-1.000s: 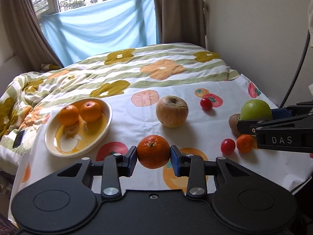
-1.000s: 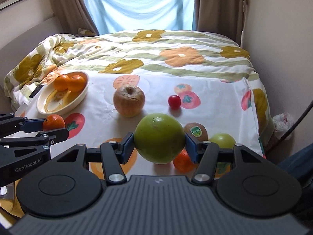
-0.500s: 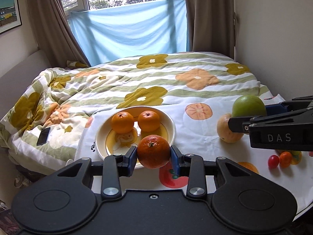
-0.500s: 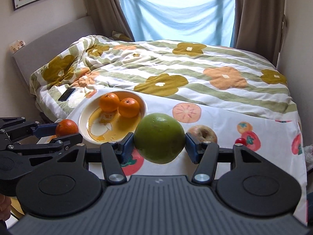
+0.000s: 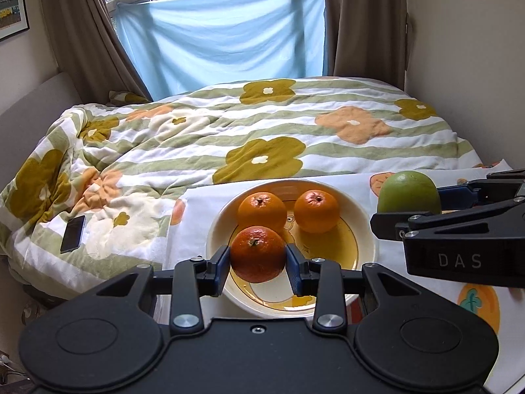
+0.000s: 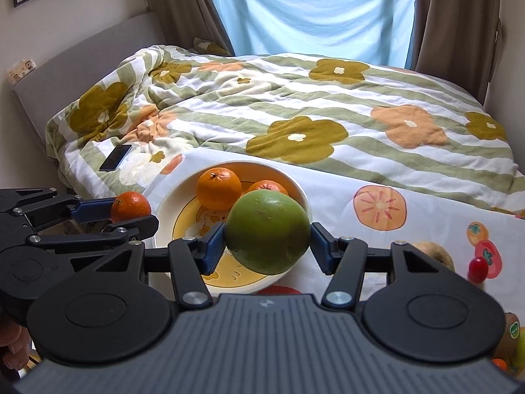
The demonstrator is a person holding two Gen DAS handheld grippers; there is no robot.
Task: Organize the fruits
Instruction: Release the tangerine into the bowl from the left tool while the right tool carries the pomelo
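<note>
White "DAS" on right gripper [image 5: 423, 208]

The green fruit [image 6: 267, 231] hides most of one orange [image 6: 269, 186]; the kiwi [image 6: 507, 341] is cut off at the edge

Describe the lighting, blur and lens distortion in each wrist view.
Left wrist view: soft daylight through the pale blue window sheet, straight edges bowed, dark corner vignette, sharp glossy orange tangerine. Right wrist view: same backlight, big green round fruit sharp, small red cherry tomato smeared near the edge.
</note>
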